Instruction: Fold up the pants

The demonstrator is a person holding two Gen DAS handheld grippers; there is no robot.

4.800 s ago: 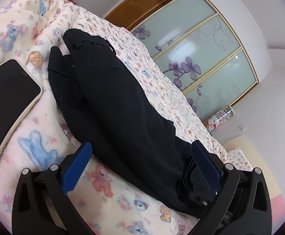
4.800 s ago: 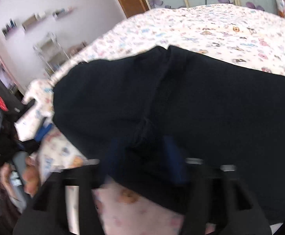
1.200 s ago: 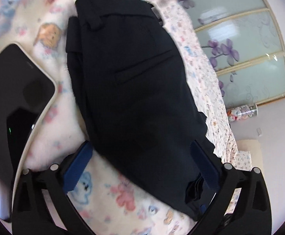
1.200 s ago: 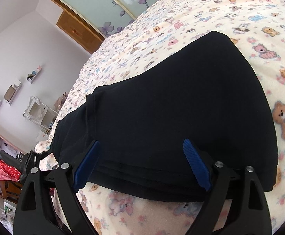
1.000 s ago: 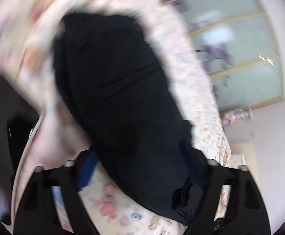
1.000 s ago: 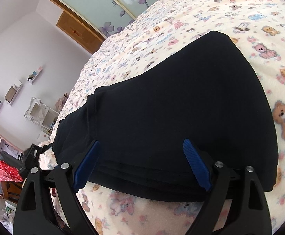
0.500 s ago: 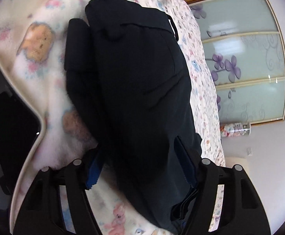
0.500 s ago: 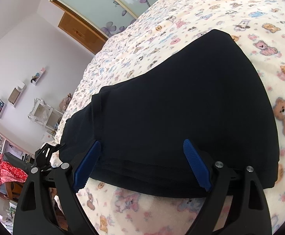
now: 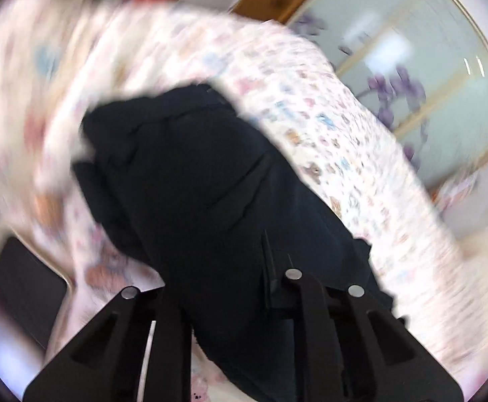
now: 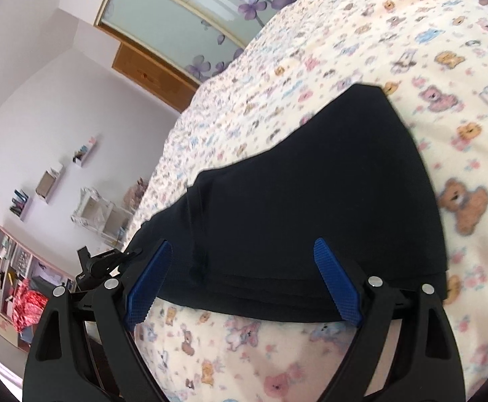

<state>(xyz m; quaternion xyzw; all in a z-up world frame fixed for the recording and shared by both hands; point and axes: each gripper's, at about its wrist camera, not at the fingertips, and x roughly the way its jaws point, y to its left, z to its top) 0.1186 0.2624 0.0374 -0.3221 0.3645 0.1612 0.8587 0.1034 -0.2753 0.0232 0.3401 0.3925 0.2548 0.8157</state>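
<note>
Pinching the folded black fabric pants (image 9: 210, 181) in the left gripper (image 9: 217, 288), keep layers aligned near the bed's (image 10: 411, 50) edge while the right gripper's (image 10: 244, 281) fingers (image 10: 336, 281) stay spread.

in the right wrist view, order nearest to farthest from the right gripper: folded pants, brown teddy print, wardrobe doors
From the right gripper:
1. folded pants, right at the fingertips, centre.
2. brown teddy print on the blanket, to the right beside the pants.
3. wardrobe doors, across the bed, top.
</note>
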